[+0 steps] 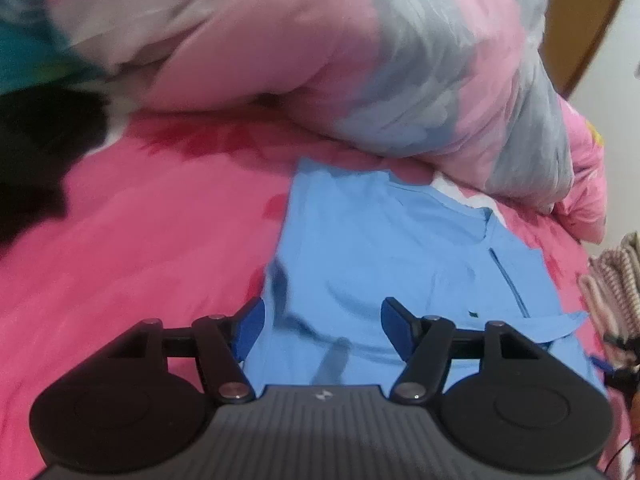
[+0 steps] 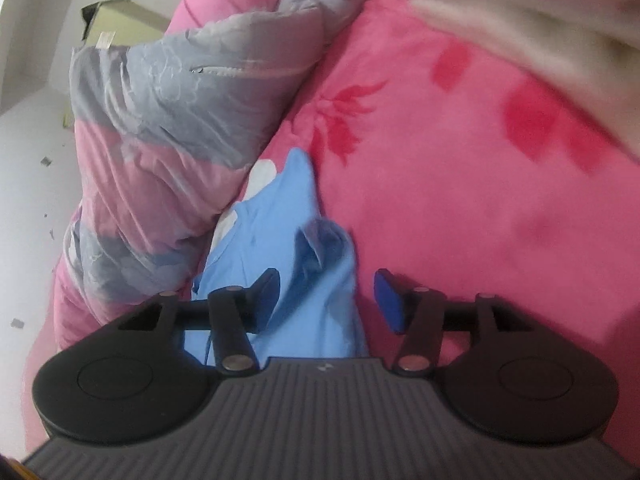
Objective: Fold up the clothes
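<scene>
Broadly, a blue shirt (image 1: pixel 380 248) is recorded lying on a bed (image 1: pixel 140 240) covered in pink fleece with red leaf prints. From the left wrist view, the shirt is seen spread nearly flat, its collar and short zip placket visible, with a pink-and-grey quilted duvet (image 1: pixel 360 64) bunched behind it, a dark garment (image 1: pixel 36 152) at the far left and a striped knit item (image 1: pixel 616 280) at the right edge; none of these last two are shown in the right wrist view. From the right wrist view, the shirt (image 2: pixel 280 240) is seen foreshortened, with a raised, crumpled fold of fabric, and a pale blurred cloth (image 2: pixel 520 12) is noted at top right.

Left gripper (image 1: pixel 322 320): jaws parted, blue pads apart, shirt fabric below and between them, not pinched. Right gripper (image 2: pixel 326 296): jaws likewise parted, shirt edge lying between the pads, no grip observed.
</scene>
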The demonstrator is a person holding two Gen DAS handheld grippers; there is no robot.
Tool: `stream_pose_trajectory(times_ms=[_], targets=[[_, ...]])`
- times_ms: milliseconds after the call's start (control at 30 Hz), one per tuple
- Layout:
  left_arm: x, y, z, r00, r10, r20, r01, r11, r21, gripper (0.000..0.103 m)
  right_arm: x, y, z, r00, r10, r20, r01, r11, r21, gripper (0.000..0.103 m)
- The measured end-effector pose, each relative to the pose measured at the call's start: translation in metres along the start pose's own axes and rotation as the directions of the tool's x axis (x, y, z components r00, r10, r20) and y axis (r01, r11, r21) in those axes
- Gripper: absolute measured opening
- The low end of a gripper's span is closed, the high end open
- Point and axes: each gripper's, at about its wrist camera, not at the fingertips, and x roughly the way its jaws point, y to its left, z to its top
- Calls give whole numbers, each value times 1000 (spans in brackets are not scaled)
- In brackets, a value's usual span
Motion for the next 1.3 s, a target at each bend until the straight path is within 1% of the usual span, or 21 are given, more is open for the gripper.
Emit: stream_pose_trajectory(times_ms=[100, 233, 300, 433, 533, 633, 733, 767, 800, 833, 900, 967, 1033, 1100, 1167, 1200, 1233, 1267, 1300], targets=[[-22, 6, -16, 1000, -9, -8, 8, 999, -40, 66, -29, -11, -22, 1000, 13, 0, -13, 999, 52, 55], [-48, 12, -49, 999, -30, -21, 29, 996, -80, 65, -60, -17, -60, 999, 35, -13, -34, 996, 79, 56], [-58, 14, -68, 998, -50, -28, 47, 994, -97, 63, -71, -16, -80, 999, 39, -24, -37, 996, 81, 56], [-63, 19, -97, 995, -94, -28, 89, 986, -143, 59, -83, -11, -113, 999, 26, -42, -23, 998, 65, 56], [-56, 23, -110, 994, -106, -20, 101, 979, -177, 57, -81, -3, -128, 999, -18, -37, 19, 1000, 20, 56], [-49, 26, -110, 993, -119, 29, 122, 971, -207, 57, -74, 2, -131, 999, -51, -11, 51, 999, -12, 56], [-40, 33, -107, 988, -137, 74, 151, 957, -247, 56, -63, -1, -127, 999, -41, 21, 41, 999, 9, 55], [-36, 35, -105, 987, -137, 86, 155, 954, -258, 51, -59, -4, -125, 999, -35, 33, 35, 999, 21, 55], [-31, 37, -103, 986, -132, 97, 154, 951, -267, 43, -54, -6, -122, 998, -30, 47, 28, 999, 36, 54], [-27, 39, -102, 986, -130, 104, 154, 949, -276, 40, -51, -8, -119, 998, -25, 61, 22, 998, 52, 54], [-19, 44, -98, 985, -130, 115, 159, 943, -293, 29, -43, -10, -113, 996, -17, 89, 10, 997, 78, 54], [-11, 48, -95, 983, -130, 126, 164, 936, -310, 22, -36, -11, -107, 994, -16, 111, 6, 996, 86, 53], [-5, 49, -93, 981, -132, 141, 171, 933, -316, 20, -29, -11, -101, 991, -17, 132, 5, 996, 92, 52], [0, 48, -91, 980, -128, 153, 170, 936, -309, 18, -21, -10, -96, 989, -18, 147, 4, 996, 93, 51], [4, 45, -90, 980, -114, 160, 158, 941, -298, 15, -14, -8, -92, 987, -23, 161, 10, 996, 84, 47], [5, 43, -89, 981, -107, 163, 151, 945, -290, 14, -11, -8, -91, 986, -29, 167, 16, 997, 81, 39], [6, 40, -88, 982, -98, 164, 141, 950, -279, 13, -7, -8, -90, 985, -34, 170, 21, 997, 78, 29], [5, 37, -87, 982, -88, 165, 131, 954, -269, 11, -4, -9, -89, 984, -39, 172, 26, 997, 78, 23], [5, 34, -87, 983, -79, 165, 120, 958, -258, 9, -2, -10, -88, 984, -38, 172, 25, 997, 77, 14]])
